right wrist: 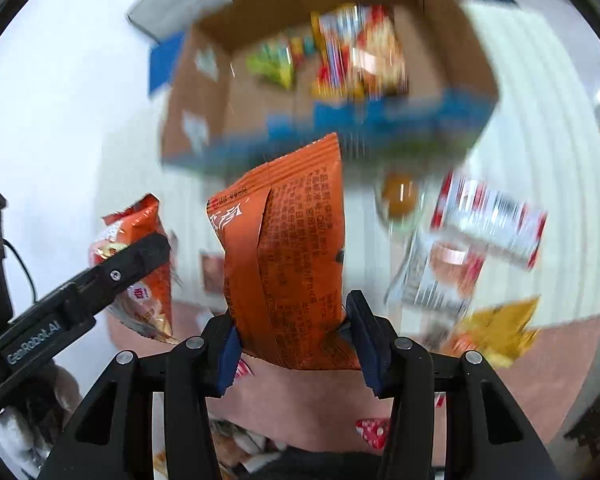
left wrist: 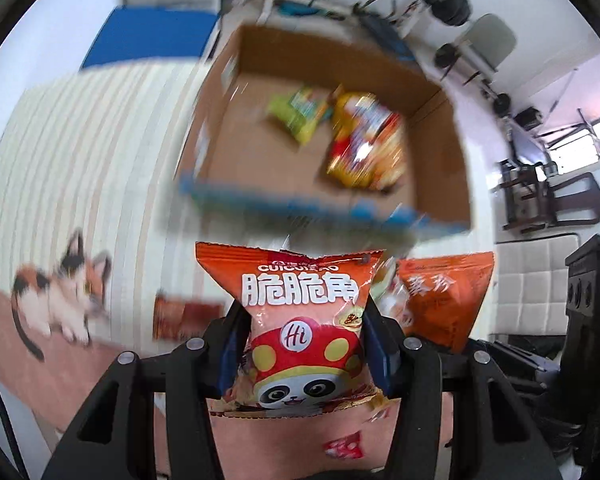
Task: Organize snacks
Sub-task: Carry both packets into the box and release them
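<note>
Snack bags fill both tools. The left tool (left wrist: 306, 344) is clamped on an orange panda-print bag (left wrist: 300, 320), its blue pads pressing the bag's sides so that the pack pinches in at the waist; the bag stands upright between the fingers, clear of the surface below. The right tool (right wrist: 296, 340) is clamped on an orange bag with fine print (right wrist: 288, 256), seen from its back seam, also upright and lifted. Each wrist view catches the other tool's load just beside its own: the second orange bag (left wrist: 444, 296) to the right in the left view, the panda-print bag (right wrist: 140, 264) with a black finger across it in the right view.

Beyond the bags lies an open cardboard box (left wrist: 440, 152) with a blue-printed near wall. Inside it rest a green packet (left wrist: 296, 116) and a yellow-and-red packet (left wrist: 364, 140), side by side on the box floor; both are blurred, so their labels cannot be read. The box sits on a cream striped cloth (left wrist: 80, 160) with a cat print (left wrist: 60, 292). In the right view, a red-and-white packet (right wrist: 488, 216) and a yellow packet (right wrist: 496, 328) lie on the cloth, near the box, probably flat.
</note>
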Demonstrator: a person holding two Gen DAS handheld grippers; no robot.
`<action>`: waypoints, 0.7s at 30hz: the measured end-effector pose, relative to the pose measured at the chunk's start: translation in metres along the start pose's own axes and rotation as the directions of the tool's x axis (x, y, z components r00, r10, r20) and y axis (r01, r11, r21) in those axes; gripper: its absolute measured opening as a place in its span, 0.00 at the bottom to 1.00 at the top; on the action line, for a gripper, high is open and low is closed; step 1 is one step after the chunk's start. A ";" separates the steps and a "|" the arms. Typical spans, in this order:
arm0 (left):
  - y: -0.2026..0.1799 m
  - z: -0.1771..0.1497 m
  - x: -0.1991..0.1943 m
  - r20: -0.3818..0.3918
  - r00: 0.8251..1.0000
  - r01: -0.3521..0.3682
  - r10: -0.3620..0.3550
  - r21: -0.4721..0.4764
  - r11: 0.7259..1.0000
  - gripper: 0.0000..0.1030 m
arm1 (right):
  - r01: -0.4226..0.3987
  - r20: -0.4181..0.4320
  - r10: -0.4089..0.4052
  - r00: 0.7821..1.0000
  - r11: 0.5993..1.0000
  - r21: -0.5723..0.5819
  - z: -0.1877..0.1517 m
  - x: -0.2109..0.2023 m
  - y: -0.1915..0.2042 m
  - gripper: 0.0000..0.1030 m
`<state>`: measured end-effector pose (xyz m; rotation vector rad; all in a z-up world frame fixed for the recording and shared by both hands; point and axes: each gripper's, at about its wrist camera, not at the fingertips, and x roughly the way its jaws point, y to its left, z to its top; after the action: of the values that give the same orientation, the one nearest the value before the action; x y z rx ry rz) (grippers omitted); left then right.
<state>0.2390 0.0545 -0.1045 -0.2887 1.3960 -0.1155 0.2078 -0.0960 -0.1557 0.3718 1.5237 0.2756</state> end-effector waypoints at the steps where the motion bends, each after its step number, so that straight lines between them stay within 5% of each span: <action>1: -0.005 0.014 -0.004 0.007 1.000 -0.004 0.003 0.010 1.000 0.48 | -0.003 0.032 0.003 0.999 1.000 0.003 0.015 -0.015 -0.001 0.50; 7: -0.019 0.110 0.021 0.005 0.998 -0.061 0.061 0.026 0.998 0.48 | 0.131 0.146 -0.134 0.980 0.991 0.028 0.122 -0.046 -0.023 0.50; 15: -0.008 0.197 0.100 -0.097 0.986 -0.135 0.136 0.025 0.991 0.48 | 0.259 0.087 -0.267 0.960 0.961 0.096 0.235 0.012 -0.062 0.50; 21: 0.002 0.229 0.139 -0.166 0.975 -0.148 0.151 0.031 0.989 0.49 | 0.288 0.032 -0.293 0.955 0.950 0.118 0.269 0.040 -0.078 0.52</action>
<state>0.4874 0.0517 -0.2045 -0.1608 1.5779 -0.0286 0.4732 -0.1686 -0.2215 0.2352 1.5267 -0.0514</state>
